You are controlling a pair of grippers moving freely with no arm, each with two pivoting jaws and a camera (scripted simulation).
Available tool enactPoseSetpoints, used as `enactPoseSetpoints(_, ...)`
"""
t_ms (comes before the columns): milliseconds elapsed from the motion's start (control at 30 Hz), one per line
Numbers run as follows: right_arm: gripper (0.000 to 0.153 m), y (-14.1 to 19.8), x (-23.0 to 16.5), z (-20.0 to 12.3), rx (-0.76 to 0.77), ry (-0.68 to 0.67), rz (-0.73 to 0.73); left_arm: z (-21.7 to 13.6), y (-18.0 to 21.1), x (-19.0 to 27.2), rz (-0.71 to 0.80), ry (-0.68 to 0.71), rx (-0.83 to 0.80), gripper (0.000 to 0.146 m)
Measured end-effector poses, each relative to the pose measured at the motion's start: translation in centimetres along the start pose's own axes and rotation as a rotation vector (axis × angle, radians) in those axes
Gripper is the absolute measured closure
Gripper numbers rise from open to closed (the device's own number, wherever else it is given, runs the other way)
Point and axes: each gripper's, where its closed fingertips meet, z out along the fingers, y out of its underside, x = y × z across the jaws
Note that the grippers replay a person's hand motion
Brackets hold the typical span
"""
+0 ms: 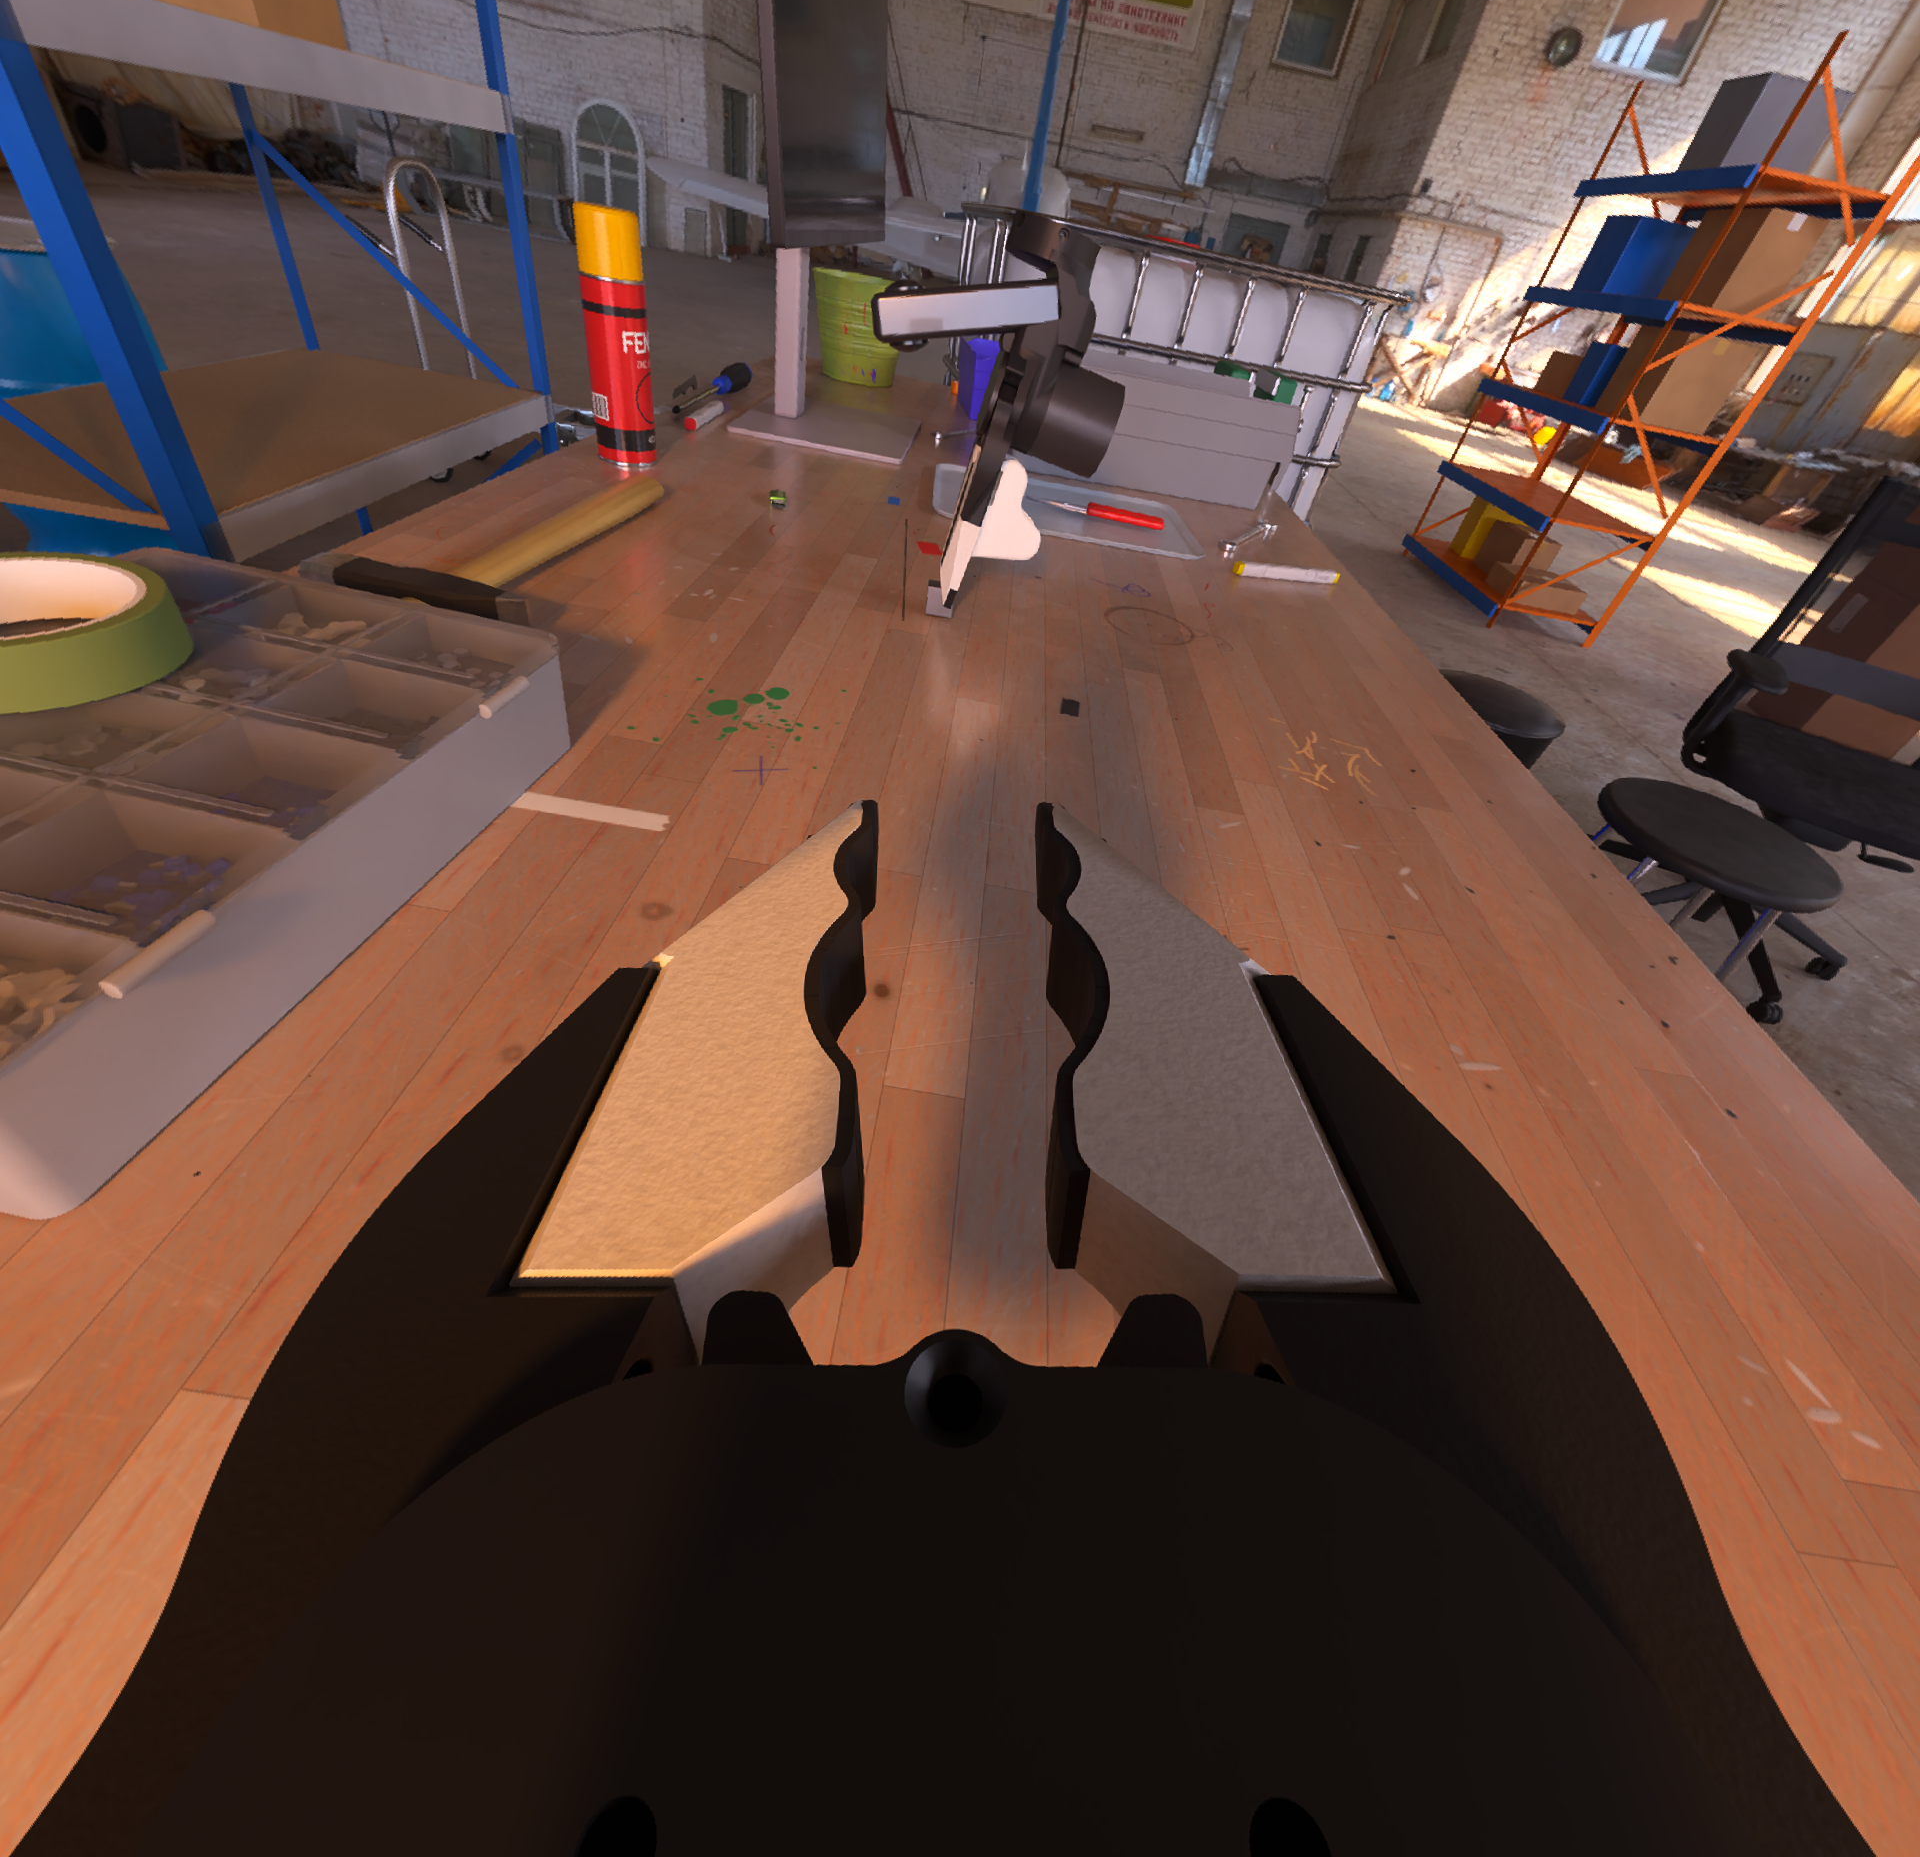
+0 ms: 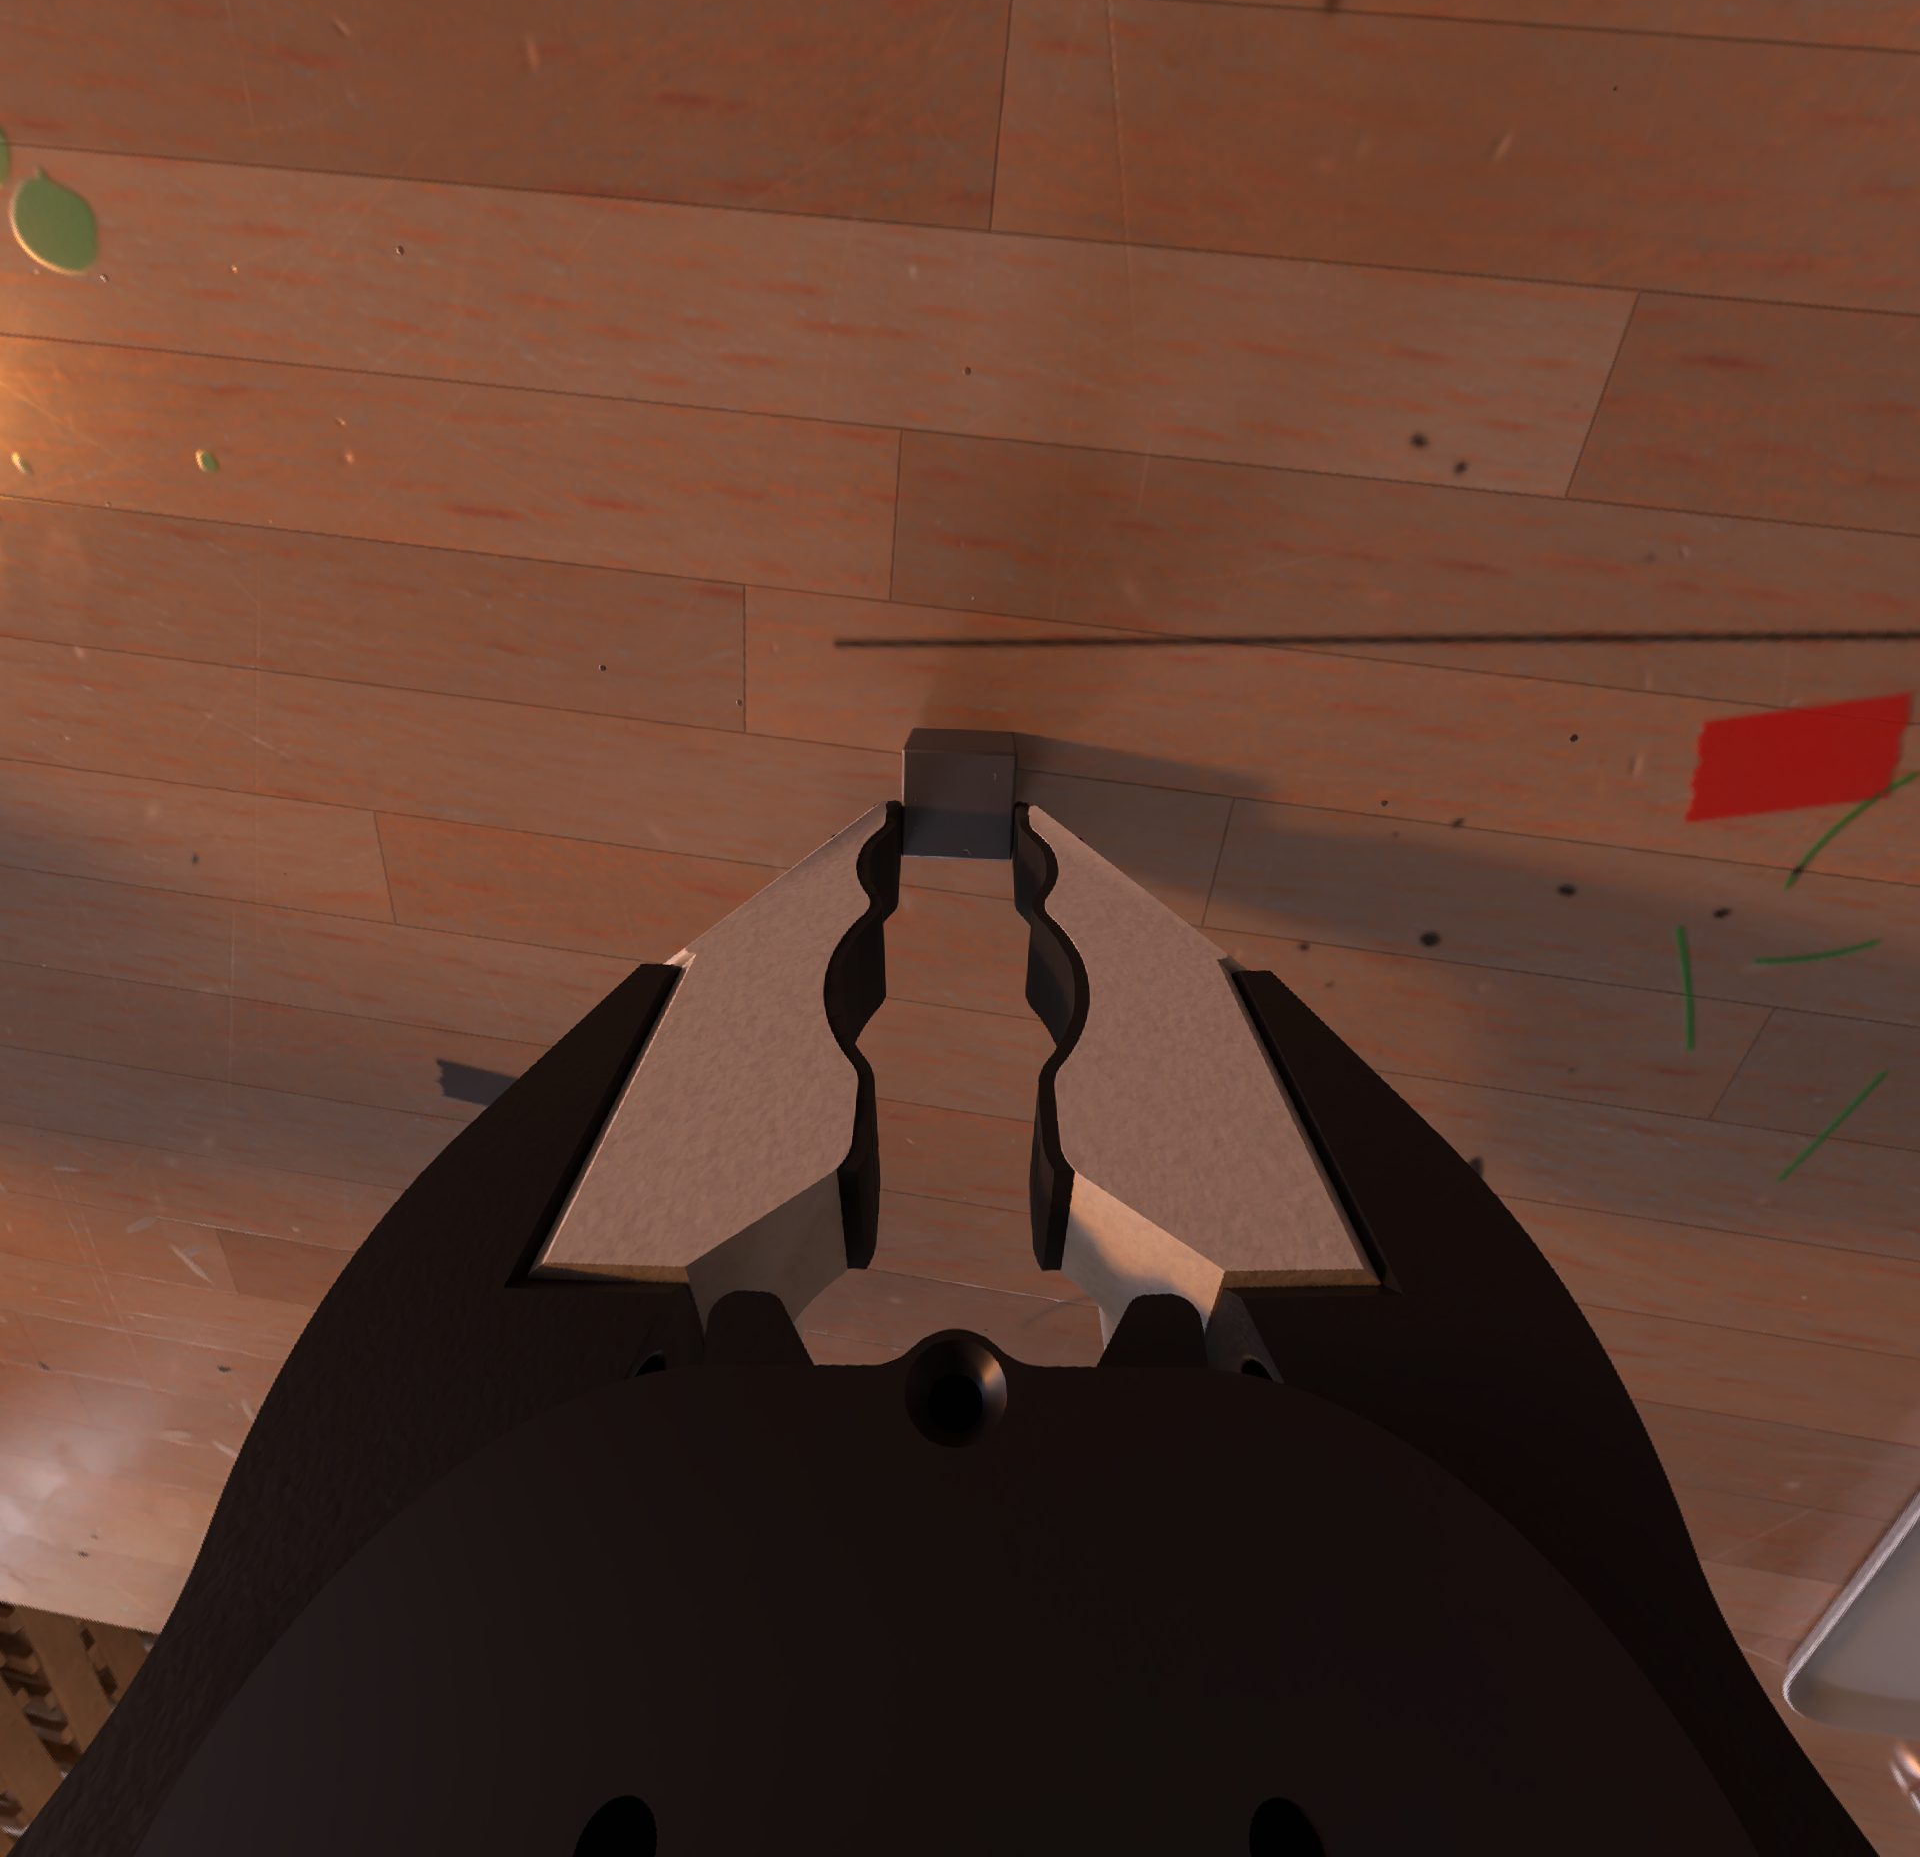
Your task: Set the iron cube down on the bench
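The iron cube [image 2: 958, 784] is small and dark grey. My right gripper [image 2: 956, 818] points down at the wooden bench [image 2: 623, 457] and is shut on the cube with its fingertips. The cube's shadow starts right at its edge, so it is at or just above the bench surface. In the left wrist view the right gripper [image 1: 943, 594] stands tilted at mid-bench with the cube [image 1: 938, 607] at its tips. My left gripper [image 1: 956, 820] is open and empty, low over the bench [image 1: 1143, 872], well short of the cube.
A grey compartment box [image 1: 312, 831] with a green tape roll [image 1: 73, 633] is at left. A red spray can [image 1: 618, 353], a tray [image 1: 1174, 540] and a white marker [image 1: 1283, 571] lie behind. Stools [image 1: 1714, 851] stand past the bench's right edge. Red tape [image 2: 1803, 758] lies right of the cube.
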Motion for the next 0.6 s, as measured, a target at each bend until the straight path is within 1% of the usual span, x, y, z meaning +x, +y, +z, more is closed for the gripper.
enactPoseSetpoints(200,0.132,0.0,0.2,0.0,0.02,0.013,-0.022,0.0,0.2,-0.2,-0.005,-0.006,-0.008,0.116)
enactPoseSetpoints(333,0.124,-0.3,0.4,-0.5,0.059,0.021,-0.03,0.0,0.2,-0.2,-0.005,-0.007,-0.007,0.116)
enactPoseSetpoints(467,0.119,-0.8,0.4,-1.8,0.114,0.042,-0.048,-0.1,0.2,-0.2,-0.005,-0.012,-0.008,0.116)
enactPoseSetpoints(600,0.118,-1.1,0.1,-4.1,0.168,0.052,-0.068,-0.3,0.0,-0.3,-0.007,-0.019,0.001,0.116)
